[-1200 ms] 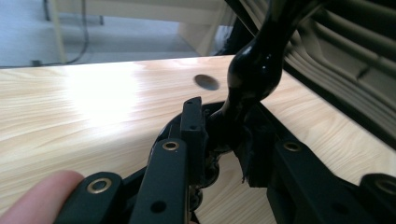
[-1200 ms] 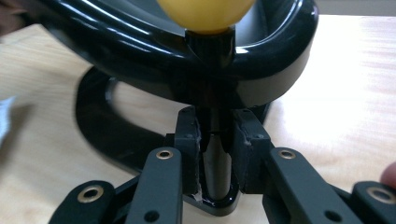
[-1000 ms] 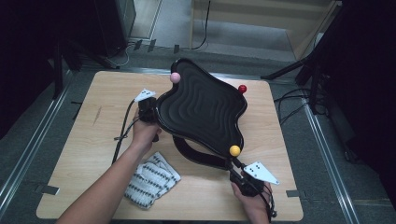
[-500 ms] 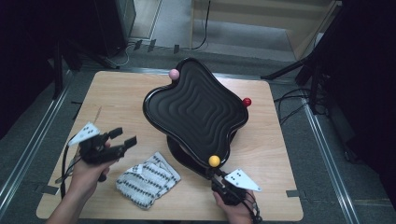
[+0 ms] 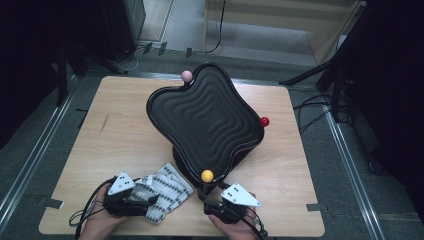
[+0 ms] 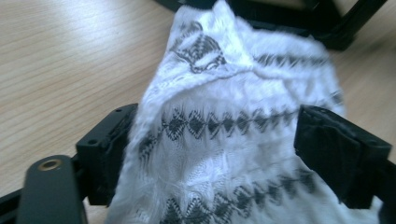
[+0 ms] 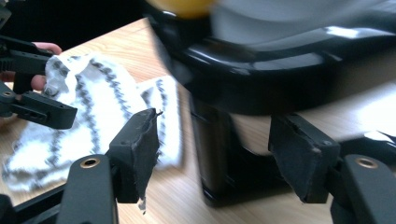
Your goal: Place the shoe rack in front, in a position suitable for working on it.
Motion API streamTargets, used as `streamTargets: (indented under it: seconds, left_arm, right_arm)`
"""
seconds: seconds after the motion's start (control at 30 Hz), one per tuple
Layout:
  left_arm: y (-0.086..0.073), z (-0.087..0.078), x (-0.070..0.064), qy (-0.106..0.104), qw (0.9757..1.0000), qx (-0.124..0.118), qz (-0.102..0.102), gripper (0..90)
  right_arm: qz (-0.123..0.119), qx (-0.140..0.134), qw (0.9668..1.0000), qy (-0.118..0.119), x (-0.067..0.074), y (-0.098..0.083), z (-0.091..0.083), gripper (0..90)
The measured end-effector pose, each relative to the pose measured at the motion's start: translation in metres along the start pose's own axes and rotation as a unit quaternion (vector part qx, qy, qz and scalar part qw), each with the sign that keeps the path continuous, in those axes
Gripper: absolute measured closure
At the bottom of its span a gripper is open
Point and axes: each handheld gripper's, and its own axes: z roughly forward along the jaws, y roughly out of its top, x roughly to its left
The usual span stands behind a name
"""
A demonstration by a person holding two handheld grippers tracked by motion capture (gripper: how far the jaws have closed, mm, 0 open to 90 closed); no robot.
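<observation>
Left gripper (image 5: 131, 202): at the near left of the table (image 5: 120, 125), its fingers (image 6: 108, 144) have just been opening and now stand wide around the patterned white cloth (image 5: 162, 192), which lies between them, flanked but not clamped. Risk: closing from here may catch only the top fold, so the cloth drags or slips out when lifted.

Right gripper (image 5: 220, 210): fingers (image 7: 140, 144) have just sprung wide, holding nothing, just beside the stand of the black wavy tray (image 5: 205, 117). Risk: any forward push could knock the stand and tilt the tray, whose yellow knob (image 5: 207, 175) overhangs close above.
</observation>
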Motion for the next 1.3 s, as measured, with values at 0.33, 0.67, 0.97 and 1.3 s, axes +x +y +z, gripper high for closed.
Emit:
streamTargets:
  seconds: [0.33,0.67,0.97,1.3]
  left_arm:
    - [-0.004,-0.009,0.014,0.022,0.9996,-0.008,-0.016,80.2]
    - [-0.016,-0.028,0.035,0.039,0.9972,-0.027,-0.057,73.6]
    - [-0.021,-0.044,0.046,0.035,0.9934,-0.072,-0.082,23.5]
    - [0.005,-0.034,-0.003,0.0,0.9906,-0.125,-0.056,17.1]
  right_arm:
    - [-0.001,-0.002,0.9992,0.041,-0.01,0.007,-0.011,68.3]
    - [-0.015,-0.002,0.9991,0.039,0.04,0.014,0.041,74.9]
    - [-0.04,0.01,0.9972,0.063,0.064,0.017,0.057,41.5]
    - [0.024,-0.015,0.9936,-0.109,-0.049,0.015,-0.016,51.8]
